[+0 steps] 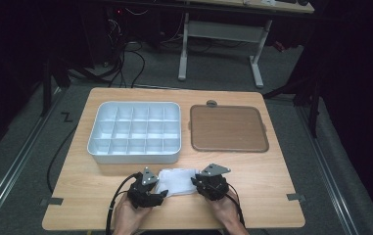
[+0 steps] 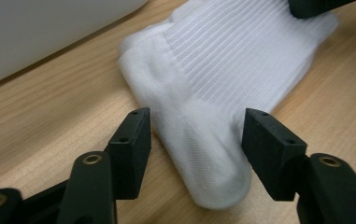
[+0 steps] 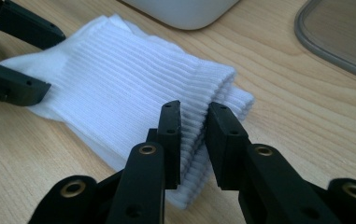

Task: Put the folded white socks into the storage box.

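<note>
A folded white ribbed sock (image 1: 176, 180) lies on the wooden table near its front edge, between my two grippers. My left gripper (image 1: 160, 193) is at the sock's left end. In the left gripper view its jaws (image 2: 196, 135) stand open on either side of the rounded folded end (image 2: 208, 163), not squeezing it. My right gripper (image 1: 195, 182) is at the sock's right end. In the right gripper view its jaws (image 3: 194, 126) stand narrow, with the stacked cuff edge (image 3: 213, 79) pinched between the pads.
Behind the sock sits a white tray (image 1: 135, 157) divided into several compartments, with a brown flat lid (image 1: 228, 128) to its right. Bare wood lies on both sides of the hands. The floor beyond holds cables and a desk frame.
</note>
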